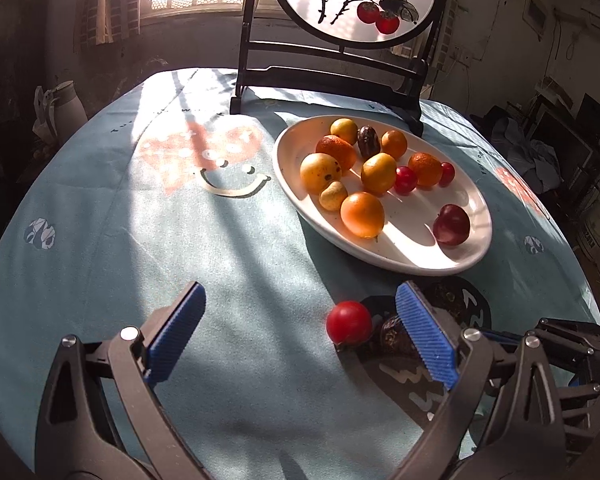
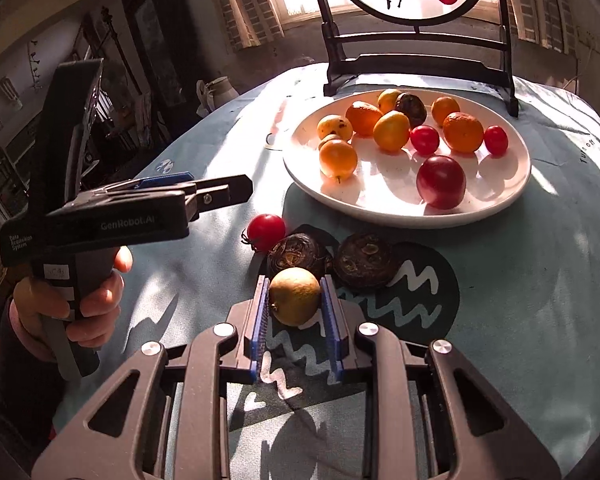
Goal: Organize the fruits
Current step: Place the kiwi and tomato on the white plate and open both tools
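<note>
My right gripper [image 2: 295, 295] is shut on a yellow-green round fruit [image 2: 295, 295], its blue pads pressing both sides just above the cloth. Behind it lie two dark brown fruits [image 2: 298, 254] [image 2: 365, 260] and a cherry tomato [image 2: 265, 231]. A white plate [image 2: 512, 196] farther back holds several orange, yellow and red fruits. My left gripper [image 1: 300, 328] stands open over the cloth with nothing between its pads; the cherry tomato [image 1: 349, 322] and a dark fruit [image 1: 394, 334] lie by its right finger. The plate [image 1: 288, 176] lies beyond.
A dark wooden stand with a round painted screen [image 1: 352, 0] stands behind the plate. The blue-green patterned cloth [image 1: 140, 240] covers the round table. A white jug [image 1: 62, 100] sits off the table's far left. A person's hand [image 2: 96, 300] holds the left gripper.
</note>
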A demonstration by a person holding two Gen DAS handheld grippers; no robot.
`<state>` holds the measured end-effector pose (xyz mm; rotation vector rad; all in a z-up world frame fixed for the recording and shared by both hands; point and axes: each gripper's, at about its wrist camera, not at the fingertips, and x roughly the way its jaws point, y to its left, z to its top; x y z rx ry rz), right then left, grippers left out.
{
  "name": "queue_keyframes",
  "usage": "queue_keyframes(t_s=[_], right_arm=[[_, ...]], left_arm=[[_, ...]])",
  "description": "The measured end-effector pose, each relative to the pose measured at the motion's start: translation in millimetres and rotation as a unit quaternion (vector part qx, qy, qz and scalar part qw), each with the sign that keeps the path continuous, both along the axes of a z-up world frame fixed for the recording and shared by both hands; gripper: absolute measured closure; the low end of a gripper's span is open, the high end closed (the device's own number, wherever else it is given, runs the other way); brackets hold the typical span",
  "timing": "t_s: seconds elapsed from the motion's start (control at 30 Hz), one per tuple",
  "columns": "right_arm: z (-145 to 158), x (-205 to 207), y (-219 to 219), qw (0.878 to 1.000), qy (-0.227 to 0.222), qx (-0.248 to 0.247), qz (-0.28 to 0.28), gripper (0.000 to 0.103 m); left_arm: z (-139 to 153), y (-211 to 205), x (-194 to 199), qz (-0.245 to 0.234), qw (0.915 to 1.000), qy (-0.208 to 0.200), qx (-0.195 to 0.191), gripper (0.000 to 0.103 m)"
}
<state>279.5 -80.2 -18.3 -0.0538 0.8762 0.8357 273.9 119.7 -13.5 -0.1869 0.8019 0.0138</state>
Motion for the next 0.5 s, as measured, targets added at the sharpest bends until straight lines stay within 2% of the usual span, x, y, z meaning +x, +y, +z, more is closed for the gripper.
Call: queue_keyframes(t_s=[0.07, 0.13, 0.2, 0.27, 0.43, 0.5], right_arm=[[0.5, 3.9, -4.4, 1.000, 0.003, 0.003, -0.011, 0.077], [-0.8, 6.1, -7.0, 1.000, 0.008, 0.003, -0.017, 0.077], [-1.7, 6.9, -7.8, 1.000, 0.008, 0.002, -0.020, 0.077], [-2.4, 6.8, -7.8, 1.000, 0.009, 0.002, -0.019, 0.077], [-3.6, 7.2, -7.8, 1.000, 0.012, -0.001, -0.021, 0.077], [-4.5, 7.9, -7.4, 1.000, 0.015, -0.002, -0.021, 0.077]], left_arm=[[-4.4, -7.0, 1.6, -0.017, 0.9998, 0.009, 0.004, 0.009], [-9.0, -11.7, 3.9, -0.029, 0.9993, 0.018, 0.011, 0.023], [-14.6, -12.1, 6.5, -0.038, 0.9988, 0.033, 0.000, 0.041], [-19.7, -10.0, 8.4, -0.040, 0.9982, 0.044, -0.013, 0.046], [-27.5, -9.2, 11.9, -0.055, 0.9955, 0.063, -0.046, 0.047], [-27.8, -11.7, 11.6, -0.059, 0.9955, 0.061, -0.043, 0.048]])
